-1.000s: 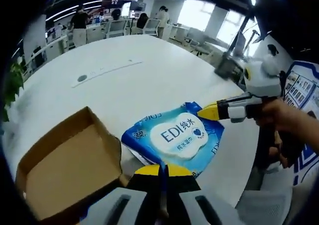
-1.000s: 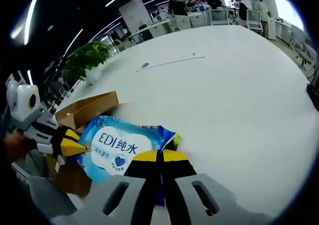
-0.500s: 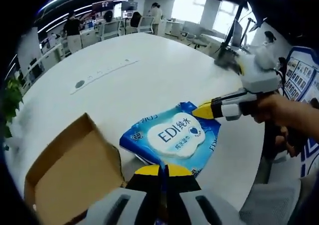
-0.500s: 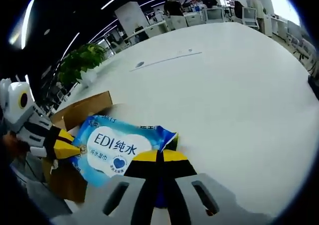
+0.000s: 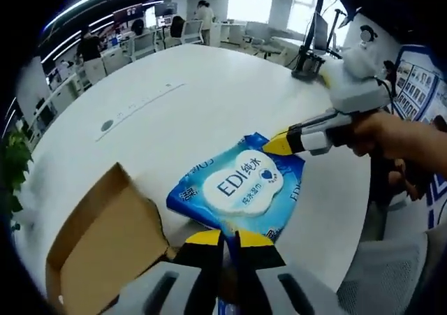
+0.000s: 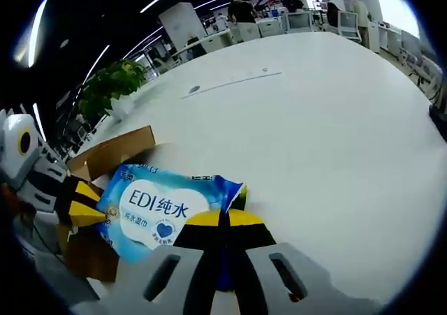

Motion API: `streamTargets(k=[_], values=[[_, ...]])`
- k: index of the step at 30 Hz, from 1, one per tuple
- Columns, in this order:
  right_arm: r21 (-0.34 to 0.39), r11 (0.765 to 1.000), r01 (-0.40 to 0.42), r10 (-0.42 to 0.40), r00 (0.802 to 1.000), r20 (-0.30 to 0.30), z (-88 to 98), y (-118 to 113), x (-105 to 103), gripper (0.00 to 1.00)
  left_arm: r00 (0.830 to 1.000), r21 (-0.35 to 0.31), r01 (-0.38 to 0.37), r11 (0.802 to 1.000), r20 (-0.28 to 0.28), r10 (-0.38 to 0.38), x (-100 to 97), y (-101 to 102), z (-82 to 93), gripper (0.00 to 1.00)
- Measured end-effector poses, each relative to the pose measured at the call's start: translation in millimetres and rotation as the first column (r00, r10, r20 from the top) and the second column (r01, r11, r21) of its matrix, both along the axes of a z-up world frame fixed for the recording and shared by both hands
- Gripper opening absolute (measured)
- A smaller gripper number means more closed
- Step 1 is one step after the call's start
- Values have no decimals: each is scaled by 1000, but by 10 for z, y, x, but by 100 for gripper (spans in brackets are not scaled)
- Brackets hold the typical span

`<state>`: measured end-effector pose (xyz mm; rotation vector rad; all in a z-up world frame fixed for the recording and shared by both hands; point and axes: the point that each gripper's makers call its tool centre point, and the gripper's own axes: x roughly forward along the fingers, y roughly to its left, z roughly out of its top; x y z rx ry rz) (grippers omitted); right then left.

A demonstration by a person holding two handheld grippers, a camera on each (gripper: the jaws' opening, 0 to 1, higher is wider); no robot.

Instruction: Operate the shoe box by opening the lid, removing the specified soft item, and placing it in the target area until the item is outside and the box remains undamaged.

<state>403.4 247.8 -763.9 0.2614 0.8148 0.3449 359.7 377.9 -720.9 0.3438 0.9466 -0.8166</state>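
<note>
Wet-wipe pack (image 5: 243, 188) out of open shoe box (image 5: 105, 245), near tabletop (image 5: 195, 98) edge. Left gripper (image 5: 222, 239) and right gripper (image 6: 225, 219) clamped on opposite pack ends. Remaining: set-down, release.

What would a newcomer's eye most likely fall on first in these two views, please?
Probably the bright blue wipes pack printed "EDI", lying on the white table with a yellow-tipped gripper at each end: the left gripper and the right gripper, both shut on its edges. Next, the open brown shoe box just beside the pack.
</note>
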Motion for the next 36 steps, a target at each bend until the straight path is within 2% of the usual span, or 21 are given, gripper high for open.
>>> streamTargets(k=[6,12,20,28,30,36], values=[[-9,1000,-3,4,1000,10,32,10,-8,0,1000,-23,-8,1000,19,9,-12,65,114,8],[-32,999,-14,15,1000,25,62,28,1,0,999,-61,-38,997,2,38,-65,118,177,10],[-34,999,-4,6,999,38,126,35,-2,1,998,-91,-57,994,24,60,-117,229,294,12],[-47,999,5,-3,999,51,222,-11,-25,6,996,-124,-78,989,28,82,-165,356,375,16],[-53,999,-4,7,999,53,257,-11,-49,7,996,-147,-80,986,15,83,-199,356,406,17],[-104,993,-48,55,996,74,381,-5,-120,10,997,-152,-73,986,26,78,-266,403,444,20]])
